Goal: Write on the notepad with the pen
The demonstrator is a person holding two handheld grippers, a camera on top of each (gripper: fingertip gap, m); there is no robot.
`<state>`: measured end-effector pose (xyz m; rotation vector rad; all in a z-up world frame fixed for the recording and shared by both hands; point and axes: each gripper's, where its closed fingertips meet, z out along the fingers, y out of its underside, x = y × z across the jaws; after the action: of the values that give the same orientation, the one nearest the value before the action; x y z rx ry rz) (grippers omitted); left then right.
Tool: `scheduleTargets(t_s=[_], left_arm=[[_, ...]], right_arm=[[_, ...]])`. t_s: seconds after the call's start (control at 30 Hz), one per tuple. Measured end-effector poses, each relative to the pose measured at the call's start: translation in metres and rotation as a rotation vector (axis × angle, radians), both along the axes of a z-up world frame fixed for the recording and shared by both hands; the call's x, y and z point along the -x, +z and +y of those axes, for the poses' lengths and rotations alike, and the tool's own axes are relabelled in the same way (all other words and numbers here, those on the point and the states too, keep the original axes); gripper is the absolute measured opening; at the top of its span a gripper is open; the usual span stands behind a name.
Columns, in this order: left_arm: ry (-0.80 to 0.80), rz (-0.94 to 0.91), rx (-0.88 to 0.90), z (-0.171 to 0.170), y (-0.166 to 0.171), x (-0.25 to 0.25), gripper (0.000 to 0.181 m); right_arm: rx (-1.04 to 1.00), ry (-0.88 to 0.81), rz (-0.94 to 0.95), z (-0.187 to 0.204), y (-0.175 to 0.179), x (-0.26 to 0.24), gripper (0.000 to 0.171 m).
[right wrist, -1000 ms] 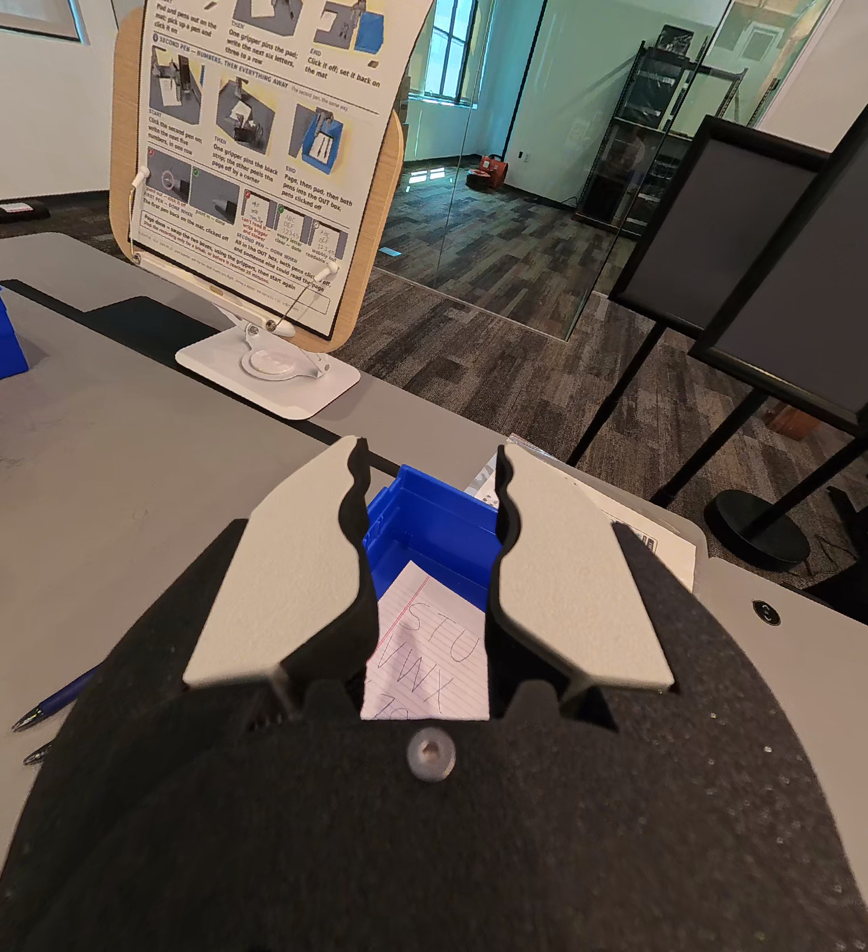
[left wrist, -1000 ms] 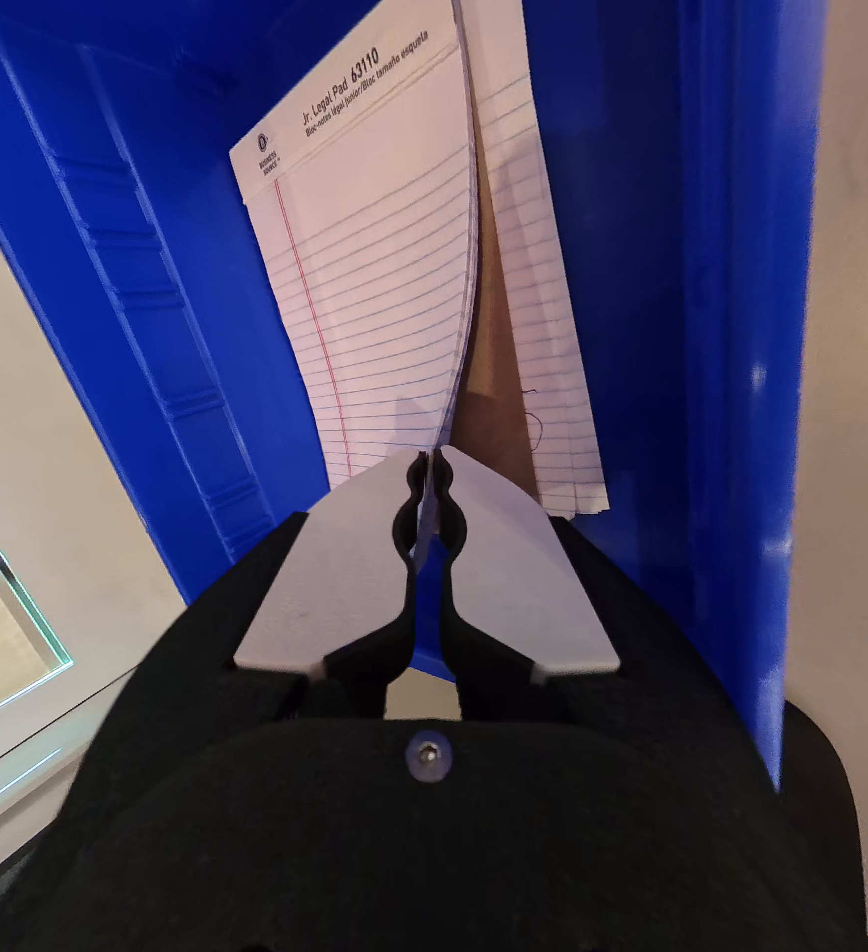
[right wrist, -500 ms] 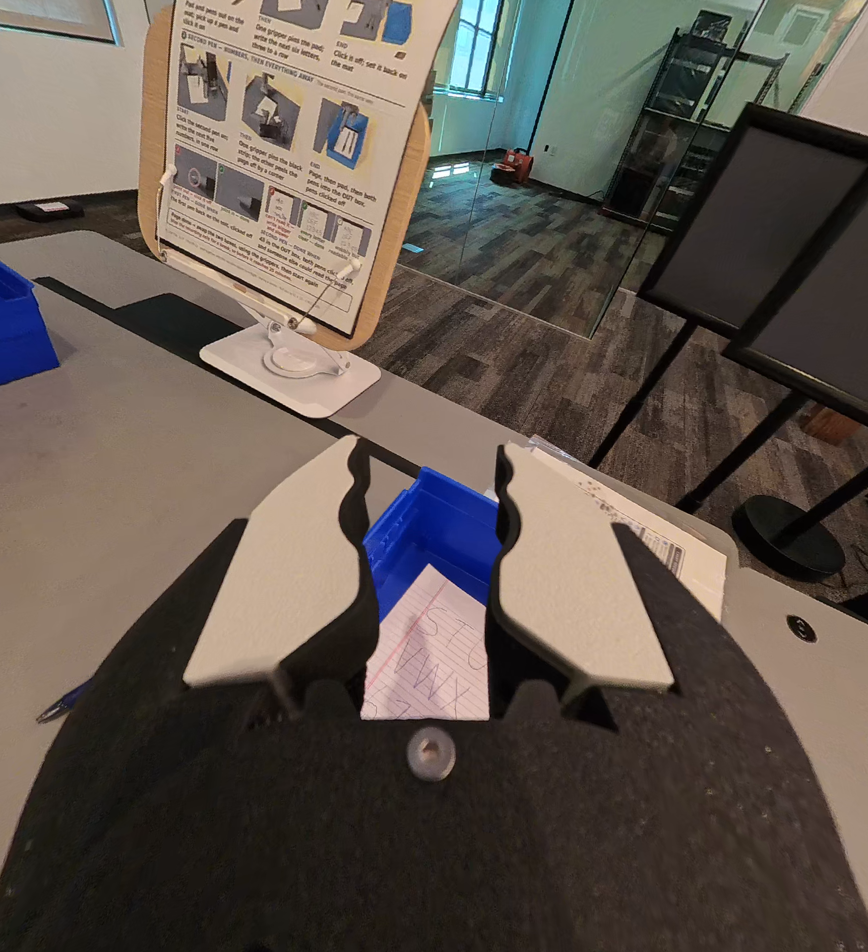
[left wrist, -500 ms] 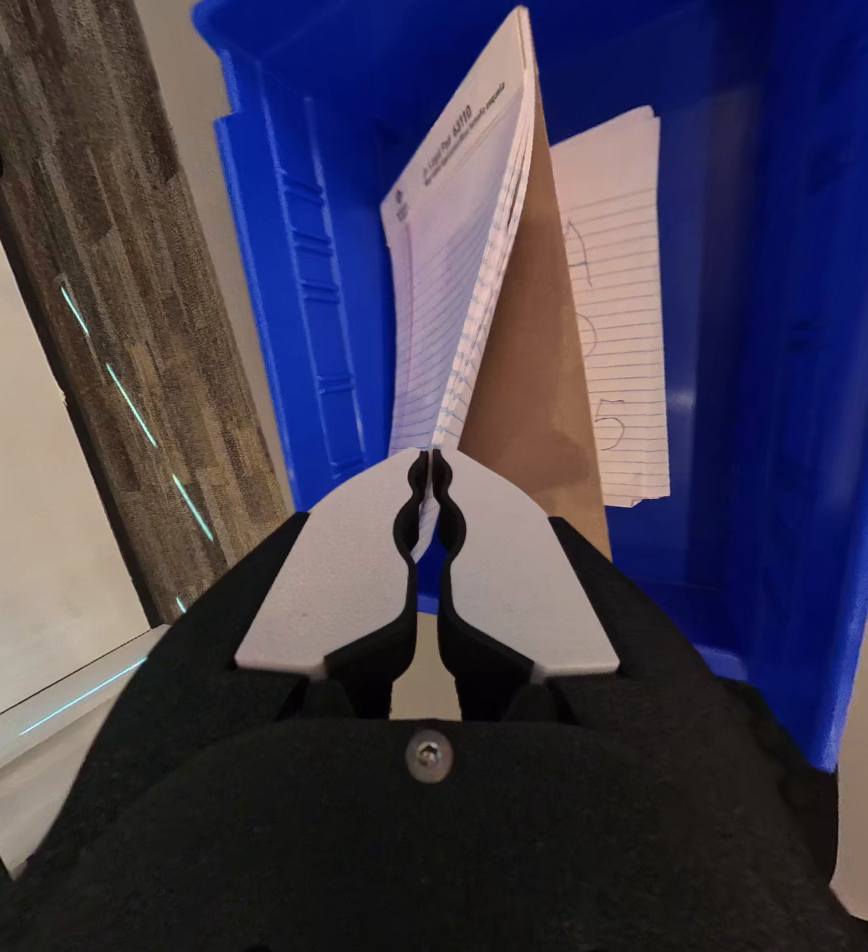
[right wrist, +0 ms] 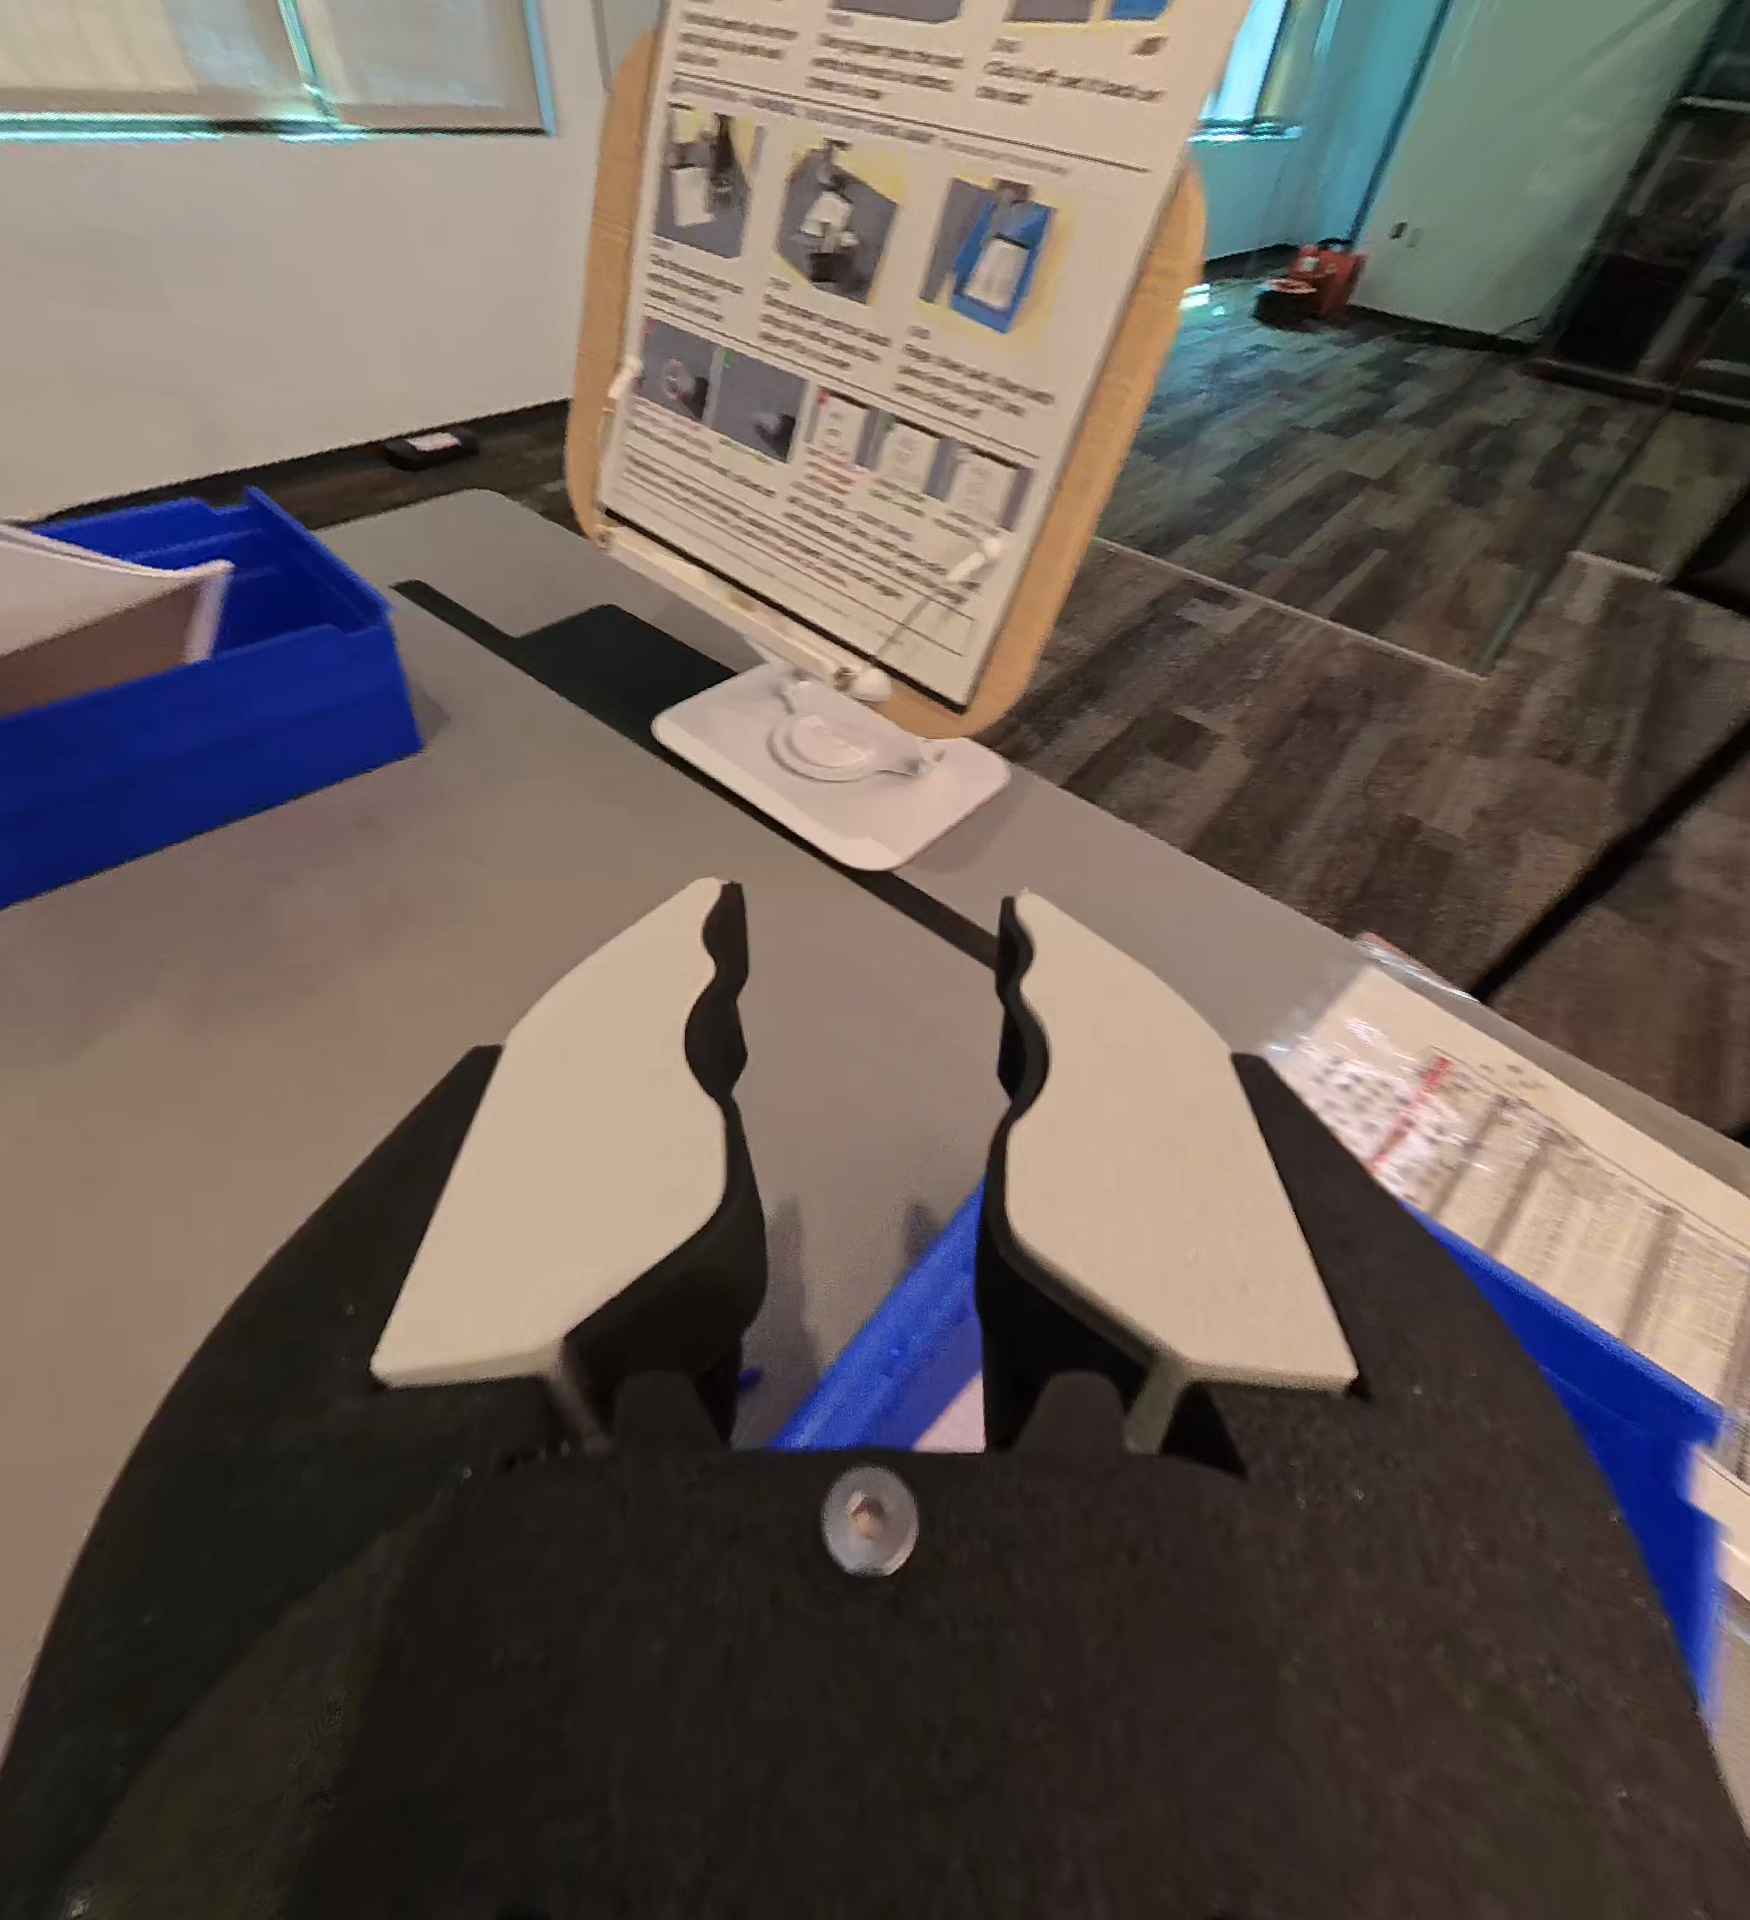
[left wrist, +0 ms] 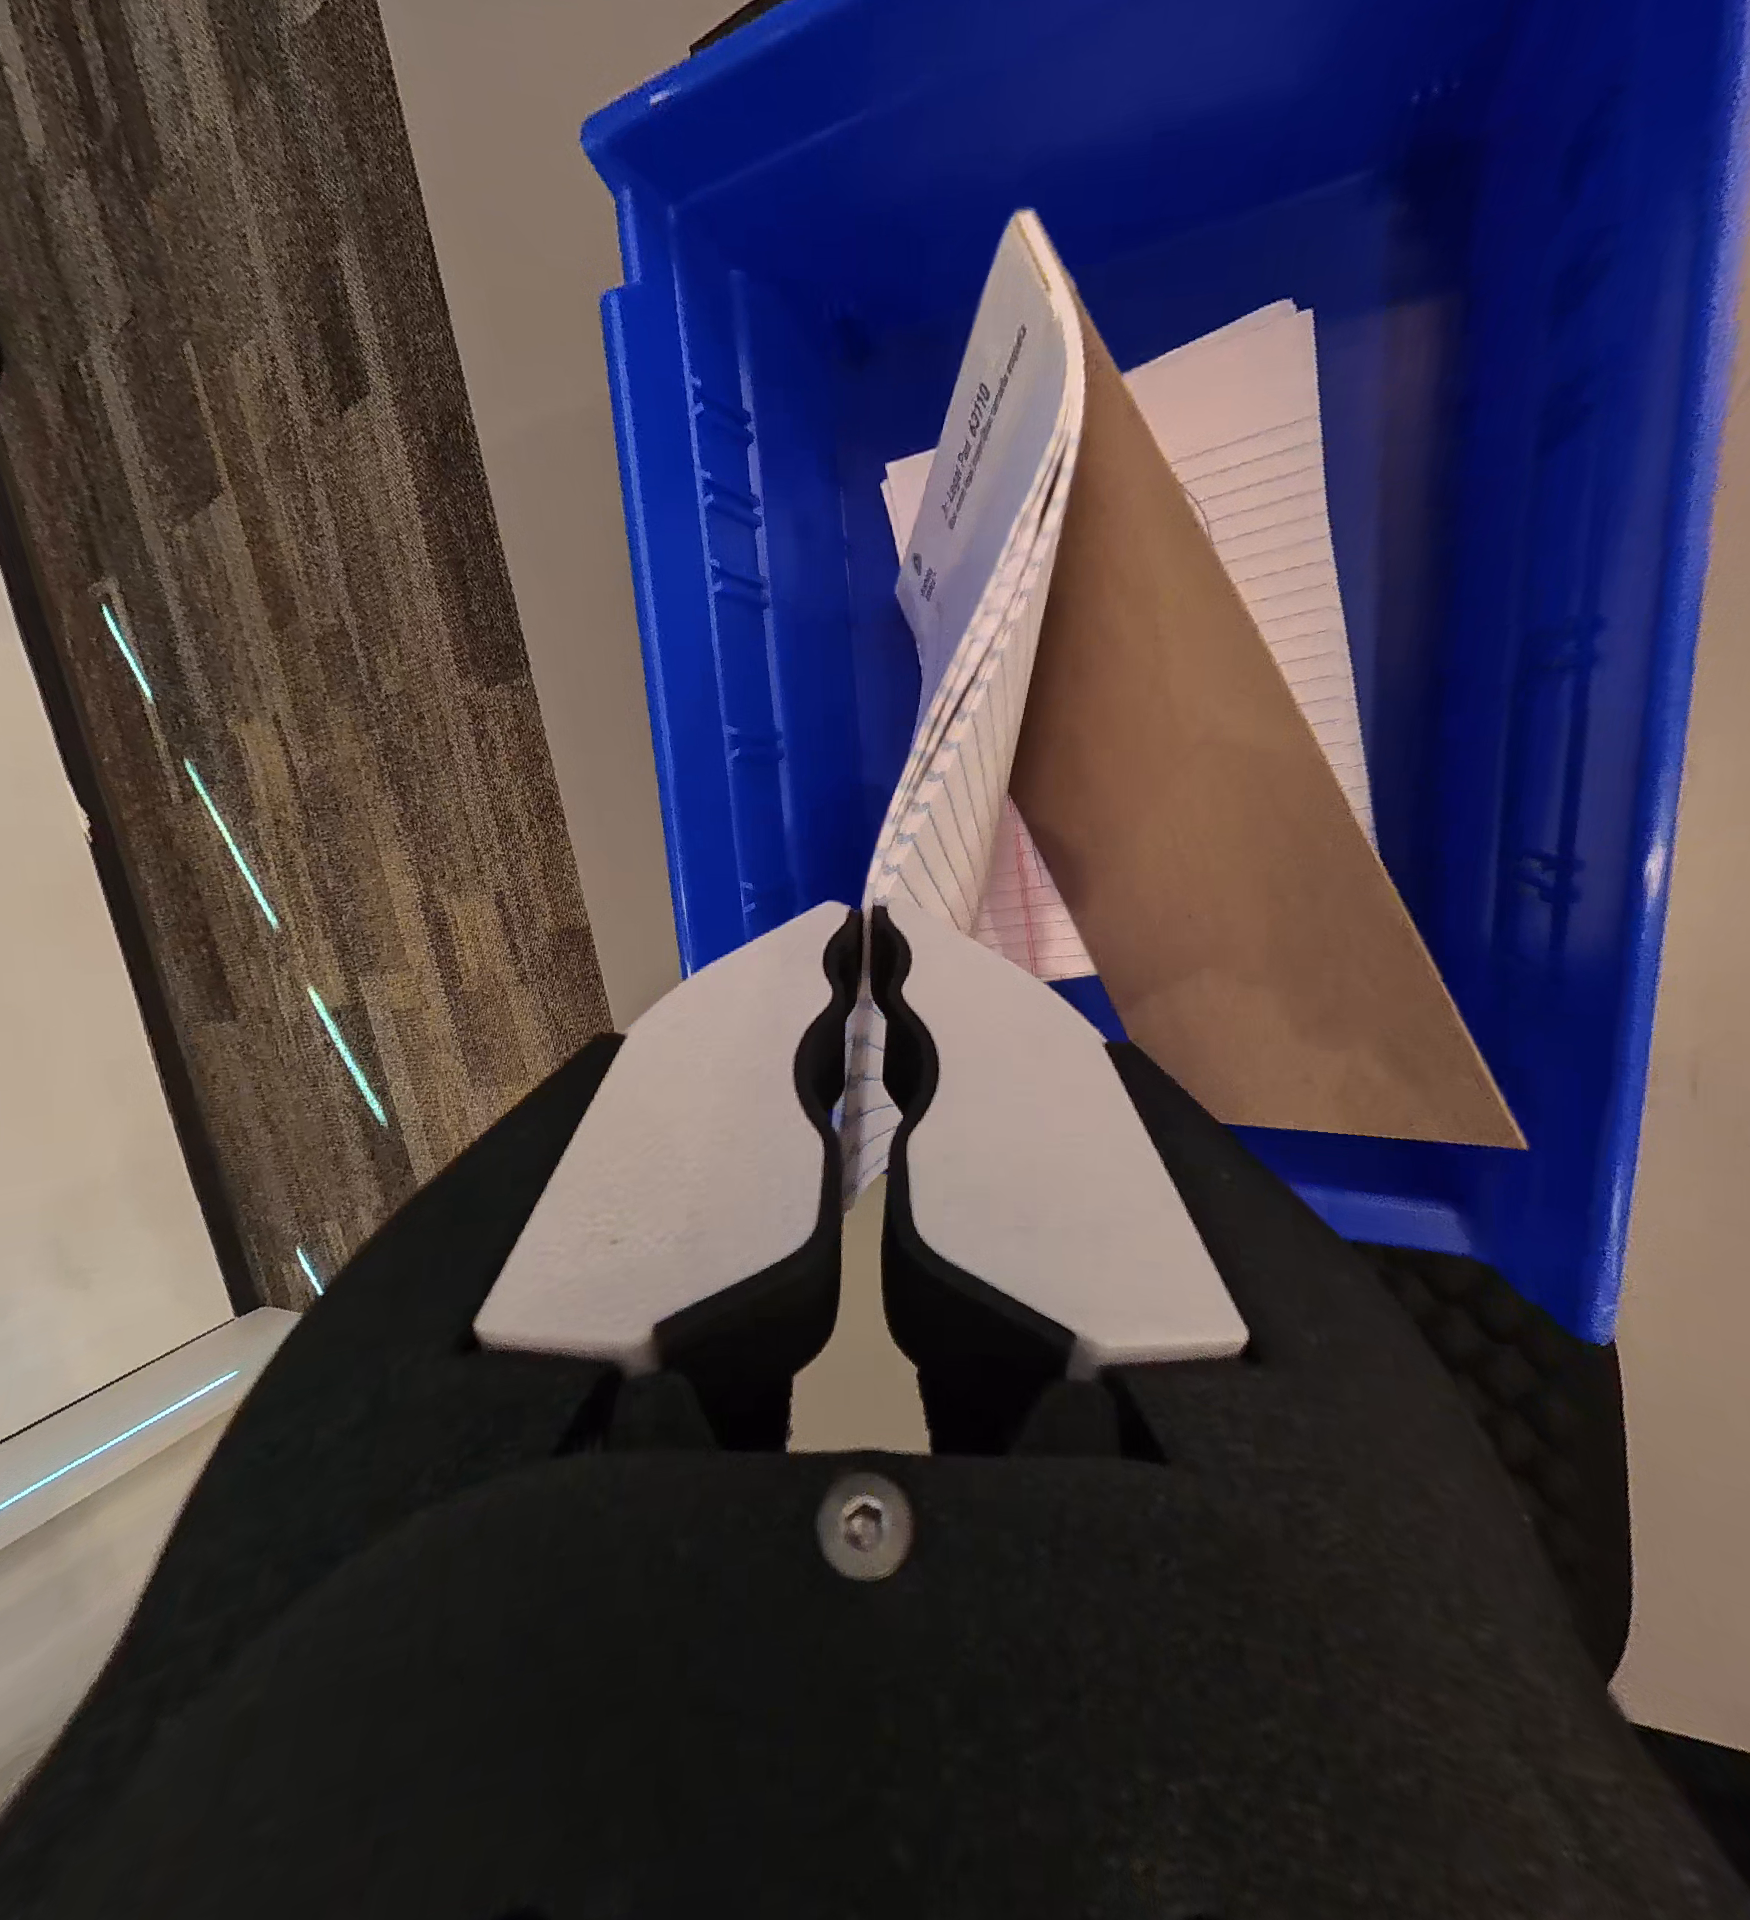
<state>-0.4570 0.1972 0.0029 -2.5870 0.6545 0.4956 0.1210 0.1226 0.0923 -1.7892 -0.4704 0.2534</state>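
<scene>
Now my left tongs [left wrist: 865, 920] pinch the pad's [left wrist: 996, 665] lower sheets above the bin [left wrist: 1536, 727]; I lift slowly, lest paper tear. Right tongs [right wrist: 871, 914] gape empty; the pen is probably out of view.

You're in an office-like workspace: a grey table [right wrist: 227, 987] with blue bins [right wrist: 154, 717], an instruction board [right wrist: 881, 343] at twelve o'clock, carpet tiles [right wrist: 1422, 623] and glass partitions [right wrist: 1681, 208] at two.

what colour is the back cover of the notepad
Plain brown cardboard; the notepad backing shows best in the left wrist view.
</scene>
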Motion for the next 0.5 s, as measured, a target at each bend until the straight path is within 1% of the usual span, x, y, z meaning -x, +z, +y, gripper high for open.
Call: scheduleTargets(t_s=[0.1, 0.17, 0.23, 0.3, 0.37, 0.4, 0.47, 0.5], left_arm=[[-0.010, 0.005, -0.009, -0.001, 0.003, 0.000, 0.001], [-0.014, 0.003, -0.012, -0.001, 0.005, -0.001, 0.001], [-0.021, -0.007, -0.017, -0.002, 0.007, -0.003, 0.001], [-0.031, -0.016, -0.020, -0.003, 0.009, -0.005, 0.001], [-0.036, -0.034, -0.025, -0.006, 0.011, -0.008, 0.001], [-0.040, -0.041, -0.034, -0.007, 0.013, -0.009, 0.001], [-0.043, -0.058, -0.050, -0.009, 0.018, -0.012, 0.001], [-0.044, -0.073, -0.058, -0.010, 0.020, -0.015, 0.001]], right_arm=[[0.023, 0.115, 0.015, 0.004, -0.003, 0.040, 0.045], [0.032, 0.220, 0.056, 0.005, -0.004, 0.078, 0.045], [0.057, 0.370, 0.178, 0.001, 0.000, 0.131, 0.043], [0.117, 0.552, 0.381, -0.009, 0.004, 0.195, 0.038], [0.253, 0.710, 0.540, -0.014, 0.001, 0.258, 0.036], [0.348, 0.756, 0.565, -0.010, -0.006, 0.287, 0.033], [0.513, 0.809, 0.544, 0.003, -0.024, 0.341, 0.026], [0.573, 0.815, 0.520, 0.011, -0.033, 0.366, 0.027]])
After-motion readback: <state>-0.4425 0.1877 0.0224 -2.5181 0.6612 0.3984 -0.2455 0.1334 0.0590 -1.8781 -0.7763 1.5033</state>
